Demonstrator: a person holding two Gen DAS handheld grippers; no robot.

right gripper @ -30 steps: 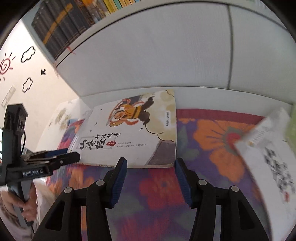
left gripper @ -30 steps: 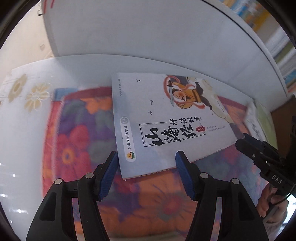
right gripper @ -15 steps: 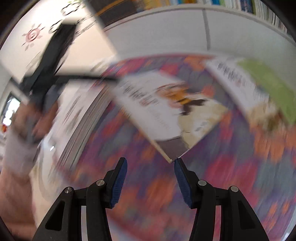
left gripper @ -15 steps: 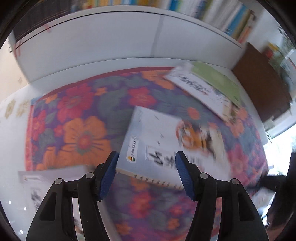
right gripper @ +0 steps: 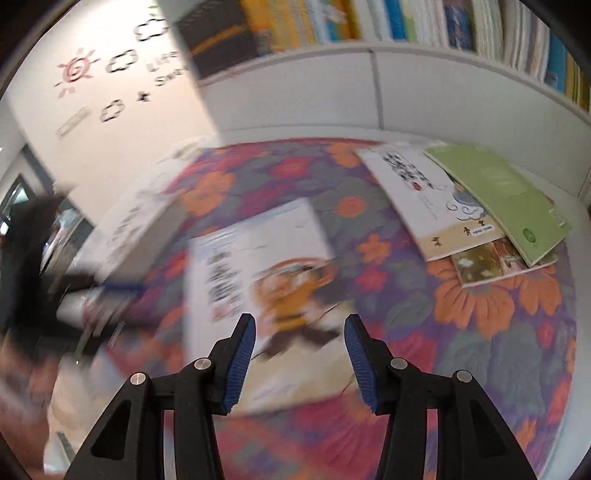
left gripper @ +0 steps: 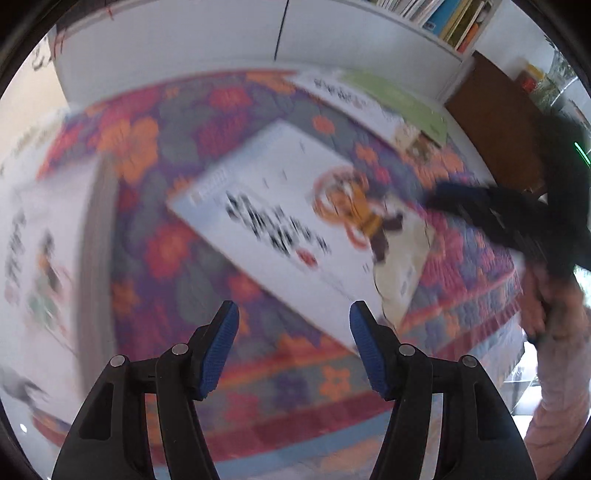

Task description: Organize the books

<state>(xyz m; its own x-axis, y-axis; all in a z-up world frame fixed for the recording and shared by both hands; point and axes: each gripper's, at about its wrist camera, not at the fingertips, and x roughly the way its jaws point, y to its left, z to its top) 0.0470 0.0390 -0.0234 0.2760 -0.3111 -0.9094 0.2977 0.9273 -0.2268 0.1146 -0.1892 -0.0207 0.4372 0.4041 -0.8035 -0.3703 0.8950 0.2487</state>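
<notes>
Both grippers have swung back from the white storybook, now lying loose mid-cloth.
Left view: left gripper [left gripper: 293,343] open, empty; white storybook [left gripper: 295,229] beyond (awaiting stacking, probably). Right view: right gripper [right gripper: 299,354] closing on nothing above it; green book [right gripper: 498,195] far right.

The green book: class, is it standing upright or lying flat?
Lying flat: the green book lies cover up, overlapping other books on the floral cloth.

Children's reading room: packed bookshelf [right gripper: 424,22], sun-and-cloud wall stickers [right gripper: 96,70].
</notes>
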